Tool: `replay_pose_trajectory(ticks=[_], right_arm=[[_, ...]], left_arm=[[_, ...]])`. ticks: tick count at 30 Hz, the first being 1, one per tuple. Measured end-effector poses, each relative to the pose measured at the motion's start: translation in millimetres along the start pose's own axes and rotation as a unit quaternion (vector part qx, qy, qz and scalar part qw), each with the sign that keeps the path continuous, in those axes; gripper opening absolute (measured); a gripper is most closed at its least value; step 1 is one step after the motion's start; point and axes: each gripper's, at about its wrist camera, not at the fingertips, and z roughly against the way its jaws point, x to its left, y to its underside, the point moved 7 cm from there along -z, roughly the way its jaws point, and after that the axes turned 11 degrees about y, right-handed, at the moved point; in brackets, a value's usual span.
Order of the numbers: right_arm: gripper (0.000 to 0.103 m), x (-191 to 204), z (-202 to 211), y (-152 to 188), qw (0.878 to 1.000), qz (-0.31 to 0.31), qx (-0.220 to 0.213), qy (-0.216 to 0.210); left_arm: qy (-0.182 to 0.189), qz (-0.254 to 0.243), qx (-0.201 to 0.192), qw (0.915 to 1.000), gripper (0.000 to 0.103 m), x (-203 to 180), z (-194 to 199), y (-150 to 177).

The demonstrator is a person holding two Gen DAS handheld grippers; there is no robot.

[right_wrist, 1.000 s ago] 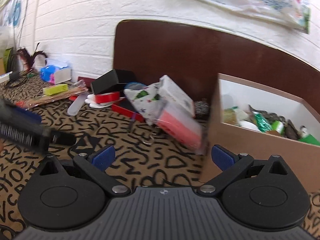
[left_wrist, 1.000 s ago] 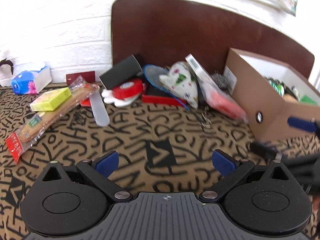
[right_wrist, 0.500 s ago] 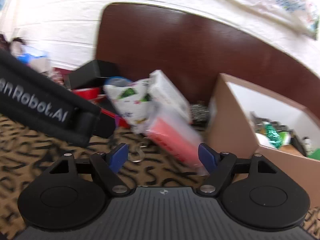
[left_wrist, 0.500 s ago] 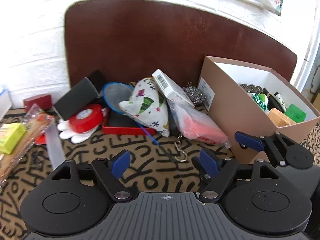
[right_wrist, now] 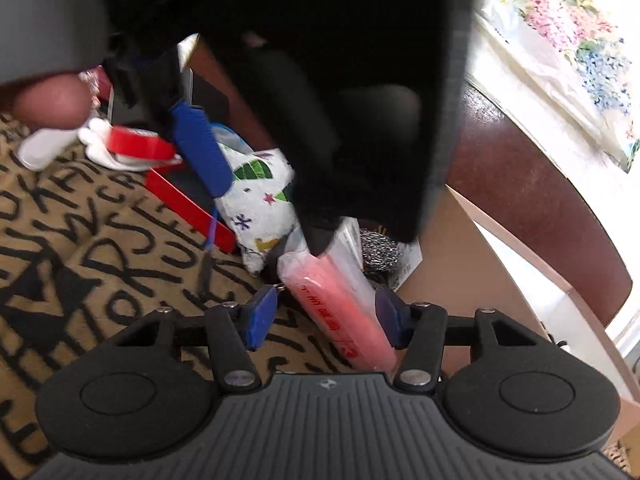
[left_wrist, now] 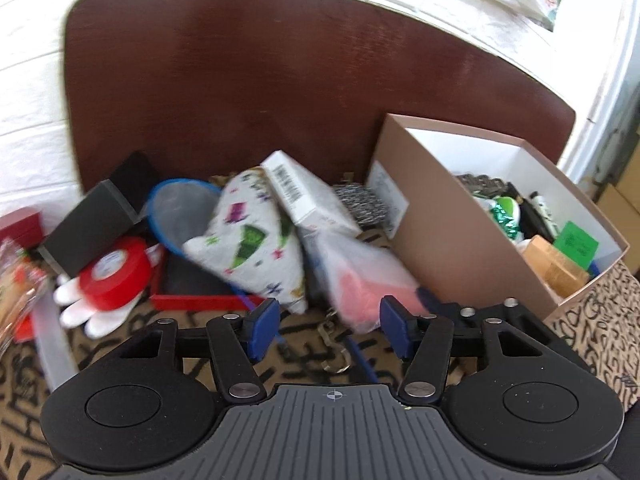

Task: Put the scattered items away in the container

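the right gripper (right_wrist: 326, 322), jaws just closing, straddles the pink packet (right_wrist: 340, 308) without clearly pinching it; the left gripper (left_wrist: 328, 326), also closing, holds nothing above the patterned cloth (left_wrist: 304, 354).

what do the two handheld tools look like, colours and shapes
Both look alike. The left tool and the right tool each have a grey ribbed body with a small crosshair mark, two round black discs at the sides, black link arms with silver rivets, and blue pads on the fingers. A grey sleeve shows in the right wrist view. No cables are visible.
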Motion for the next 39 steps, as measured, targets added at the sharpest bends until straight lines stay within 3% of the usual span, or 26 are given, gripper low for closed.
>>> replay_pose_trajectory(ticks=[2, 4, 5, 7, 11, 12, 19, 26, 33, 39], right_arm=[[0.059, -3.2, -8.1, -0.1, 1.0, 0.0, 0.009, 0.002], [0.058, -4.0, -14.4, 0.6, 1.0, 0.01, 0.009, 0.0], [0.056, -3.5, -16.6, 1.4, 1.0, 0.013, 0.008, -0.005], [0.045, -1.5, -22.1, 3.9, 0.999, 0.023, 0.012, -0.02], [0.038, -1.5, -24.1, 6.9, 0.999, 0.04, 0.004, -0.027], [0.035, -3.0, -22.9, 7.3, 0.999, 0.041, 0.0, -0.027], [0.028, -13.9, -5.4, 14.0, 0.997, 0.056, -0.016, -0.042], [0.027, -38.4, 42.2, 25.1, 0.995, 0.034, -0.019, -0.096], [0.028, -60.2, 113.4, 56.7, 0.987, 0.061, -0.028, -0.146], [0.032, -76.3, 173.3, 86.2, 0.98, 0.059, -0.024, -0.186]], left_arm=[[0.001, -0.009, 0.009, 0.9999, 0.069, 1.6, -10.8, -2.7], [0.009, -0.007, 0.028, 0.9996, 0.06, 5.1, -23.7, -2.6], [0.017, -0.004, 0.037, 0.9992, 0.05, 6.3, -29.6, -1.8], [0.026, 0.0, 0.049, 0.9985, 0.045, 8.7, -38.8, -1.5], [0.048, 0.028, 0.055, 0.997, 0.014, 13.6, -47.7, -3.2], [0.054, 0.034, 0.052, 0.9966, 0.012, 12.8, -47.9, -3.5], [0.041, 0.023, 0.04, 0.9981, 0.007, -1.1, -35.0, 4.9], [0.039, 0.025, 0.036, 0.9983, 0.006, -23.5, 3.6, 28.8], [0.039, 0.026, 0.051, 0.9976, 0.007, -60.5, 46.1, 79.0], [0.046, 0.059, 0.068, 0.9949, 0.011, -83.1, 77.8, 127.4]])
